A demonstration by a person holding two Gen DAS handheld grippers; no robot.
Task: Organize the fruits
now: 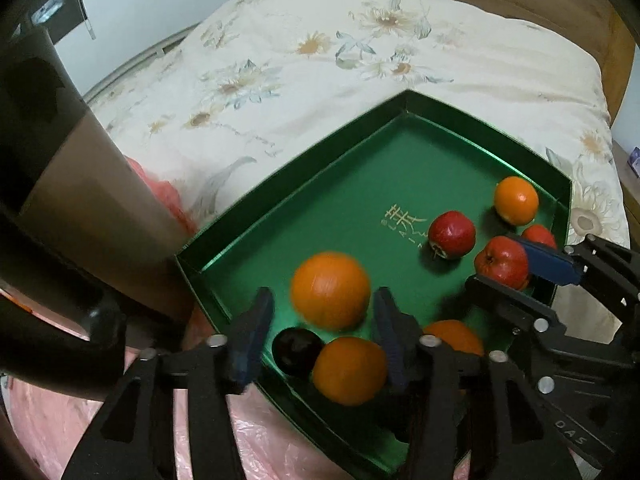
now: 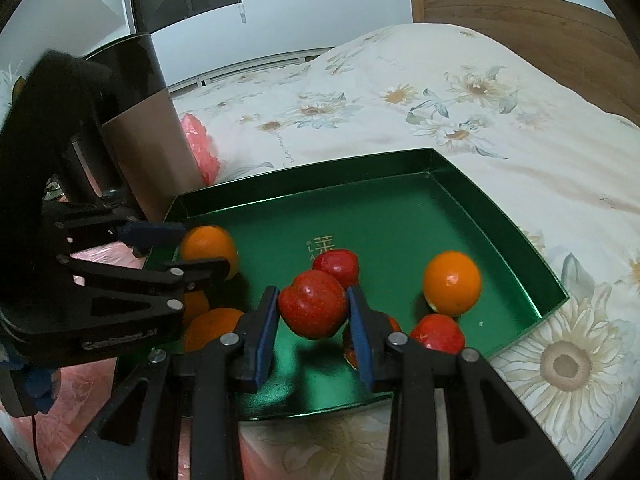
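Note:
A green tray point(image 1: 280, 184) lies on a flowered quilt and also shows in the right wrist view point(image 2: 500, 208). My left gripper point(image 1: 322, 314) is open around a large orange point(image 1: 330, 290) at the tray's near left. Another orange point(image 1: 350, 370) and a dark fruit point(image 1: 296, 350) lie just below it. My right gripper point(image 2: 314, 306) is shut on a red apple point(image 2: 314, 304), held just above the tray floor. More red apples point(image 2: 438, 334) and an orange point(image 2: 452, 284) lie at the tray's right. The right gripper also shows in the left wrist view point(image 1: 516, 266).
A tall dark and tan cylinder point(image 2: 140, 128) stands against the tray's left corner. A pink plastic sheet point(image 2: 80, 392) covers the surface beneath. The quilt point(image 2: 440, 100) spreads behind, with a wooden headboard point(image 2: 520, 20) beyond.

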